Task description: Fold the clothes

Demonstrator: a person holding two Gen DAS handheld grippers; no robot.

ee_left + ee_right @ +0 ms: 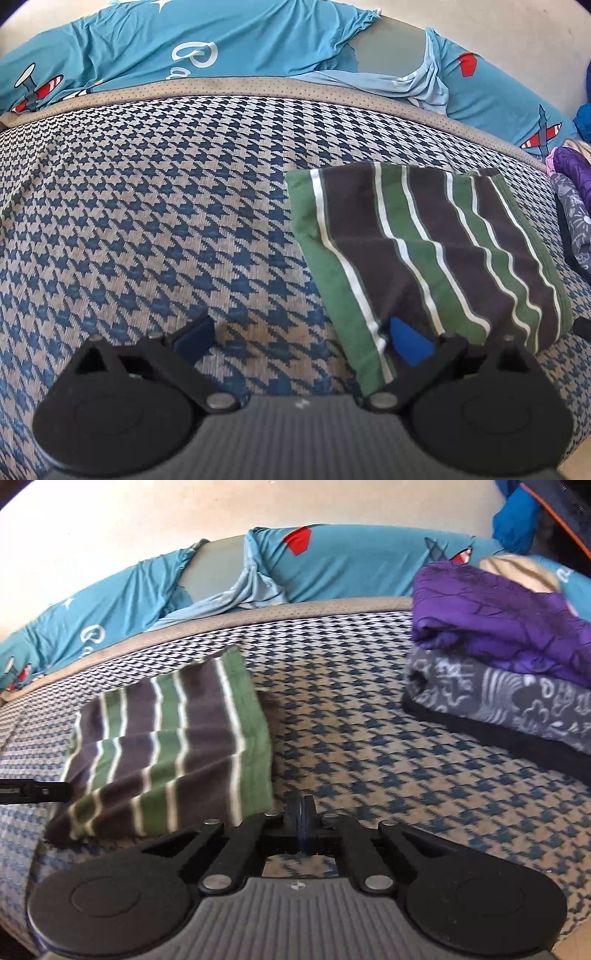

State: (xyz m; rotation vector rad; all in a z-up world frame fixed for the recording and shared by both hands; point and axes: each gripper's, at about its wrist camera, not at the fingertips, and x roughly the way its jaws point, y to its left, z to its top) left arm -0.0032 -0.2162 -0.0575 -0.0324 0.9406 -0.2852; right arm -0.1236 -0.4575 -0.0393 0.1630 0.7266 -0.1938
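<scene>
Green-and-brown striped cloth (424, 251) lay folded on a houndstooth mattress (147, 221), left of a stack of folded clothes (509, 672). Left tongs (303, 339) stood wide apart, the right pad tucked under the cloth's near edge. Right tongs (303, 823) were pressed together on nothing, just beside the cloth's near right corner.

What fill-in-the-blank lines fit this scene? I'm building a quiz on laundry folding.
1. The folded striped garment is green, dark and ____.
2. On the stack, the purple garment lies ____ the grey patterned one.
3. The right gripper is ____.
4. The left gripper is ____.

Missing: white; on top of; shut; open
</scene>
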